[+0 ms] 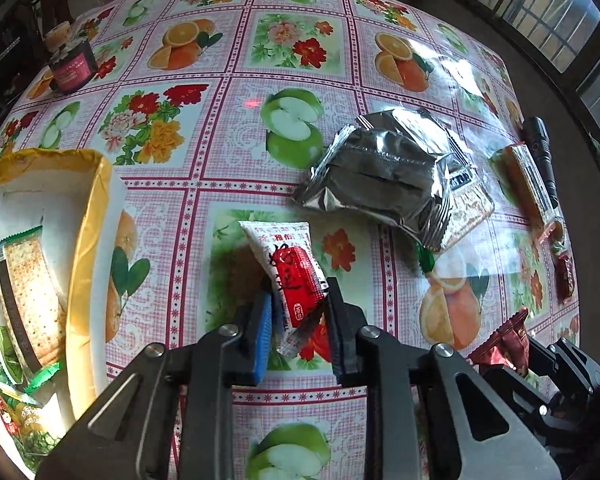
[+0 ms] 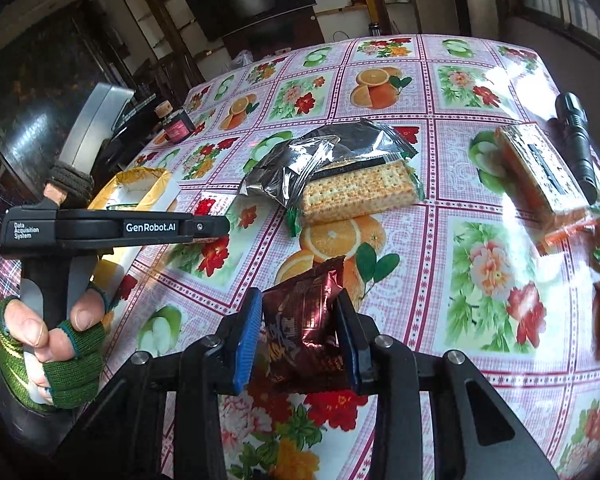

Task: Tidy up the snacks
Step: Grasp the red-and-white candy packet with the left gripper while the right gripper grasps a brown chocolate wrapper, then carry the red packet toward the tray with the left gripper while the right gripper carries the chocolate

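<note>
The left gripper [image 1: 298, 312] was closed on a small white-and-red snack sachet [image 1: 292, 276], its blue pad and black pad pressing the sachet's lower half while the upper end stuck out past the fingertips, tilted over the fruit-and-flower tablecloth [image 1: 220, 92]. Just to its left stood the yellow-rimmed box [image 1: 96, 200], already holding a cracker pack and green-wrapped snacks.

The right gripper [image 2: 298, 320] was clamped on a dark brown foil snack packet [image 2: 306, 312], which sat squeezed between both pads, its crimped top poking up beyond the fingertips. Beyond it on the cloth lay a silver foil bag [image 2: 296, 160] overlapping a green-edged cracker pack [image 2: 360, 192]; further right an orange-edged cracker pack [image 2: 536, 172] lay beside a black flashlight [image 2: 578, 148]. A hand in a green fingerless glove [image 2: 52, 344] gripped the left tool's handle.
</note>
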The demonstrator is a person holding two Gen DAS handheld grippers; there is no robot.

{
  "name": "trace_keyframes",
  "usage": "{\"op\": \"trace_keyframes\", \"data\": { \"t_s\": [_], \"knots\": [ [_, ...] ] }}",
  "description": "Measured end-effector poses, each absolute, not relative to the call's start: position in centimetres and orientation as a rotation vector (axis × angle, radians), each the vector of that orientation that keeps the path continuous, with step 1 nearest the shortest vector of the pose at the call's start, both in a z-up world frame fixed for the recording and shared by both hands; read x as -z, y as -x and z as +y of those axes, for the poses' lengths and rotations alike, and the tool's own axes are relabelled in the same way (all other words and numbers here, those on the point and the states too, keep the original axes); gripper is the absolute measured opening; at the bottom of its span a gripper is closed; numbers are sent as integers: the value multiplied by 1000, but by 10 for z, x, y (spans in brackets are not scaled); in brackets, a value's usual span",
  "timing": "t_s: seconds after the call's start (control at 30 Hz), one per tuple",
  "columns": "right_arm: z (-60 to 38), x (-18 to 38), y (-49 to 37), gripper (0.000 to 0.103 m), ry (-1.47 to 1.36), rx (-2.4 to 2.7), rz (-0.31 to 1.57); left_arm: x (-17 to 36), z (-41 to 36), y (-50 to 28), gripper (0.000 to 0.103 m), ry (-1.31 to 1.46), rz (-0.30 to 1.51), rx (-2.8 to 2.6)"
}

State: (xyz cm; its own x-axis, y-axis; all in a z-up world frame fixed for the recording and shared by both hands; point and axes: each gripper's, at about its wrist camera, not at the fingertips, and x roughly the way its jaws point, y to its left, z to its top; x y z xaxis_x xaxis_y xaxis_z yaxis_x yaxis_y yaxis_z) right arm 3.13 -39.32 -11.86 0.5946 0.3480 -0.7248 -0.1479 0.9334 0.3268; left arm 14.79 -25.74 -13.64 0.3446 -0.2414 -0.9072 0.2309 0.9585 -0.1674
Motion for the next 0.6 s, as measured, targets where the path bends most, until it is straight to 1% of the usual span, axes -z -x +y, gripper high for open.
{"op": "trace_keyframes", "data": {
  "t_s": [0.27,0.6],
  "knots": [
    [-394,110,-3,36,-318,-292,836,120,-229,-94,24,21,1125,364],
    [-369,103,5,36,-281,-317,819,102,-223,-53,25,-10,1076,350]
  ]
}}
